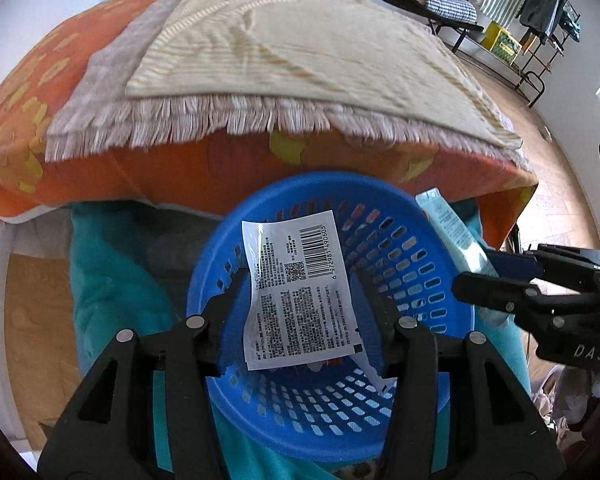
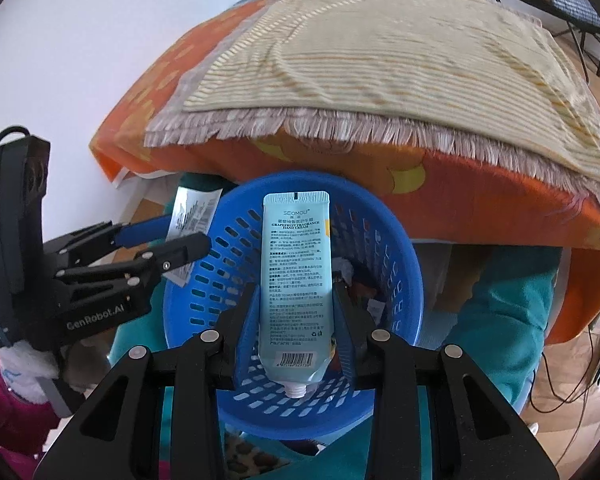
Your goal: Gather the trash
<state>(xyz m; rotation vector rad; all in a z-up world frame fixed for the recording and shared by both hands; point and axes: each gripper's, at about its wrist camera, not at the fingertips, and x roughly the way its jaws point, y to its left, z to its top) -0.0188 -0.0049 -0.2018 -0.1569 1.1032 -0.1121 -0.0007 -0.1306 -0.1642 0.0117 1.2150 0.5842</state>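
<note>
- A printed sachet (image 1: 300,292) is being pinched between the closed-in fingers of the left gripper (image 1: 304,300), directly over the blue basket (image 1: 432,280), presumably for dropping.
- A hand cream tube (image 2: 296,280) is being clamped by the right gripper (image 2: 296,308), nozzle at 6 o'clock, above the same basket, likely awaiting release.

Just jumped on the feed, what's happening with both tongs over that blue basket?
Both tongs are holding trash above the blue basket. The left tongs grip a white printed sachet over the basket's opening. The right tongs hold a pale blue hand cream tube, its open nozzle pointing back toward the camera. Neither item is released yet; a few scraps already lie inside.
</note>
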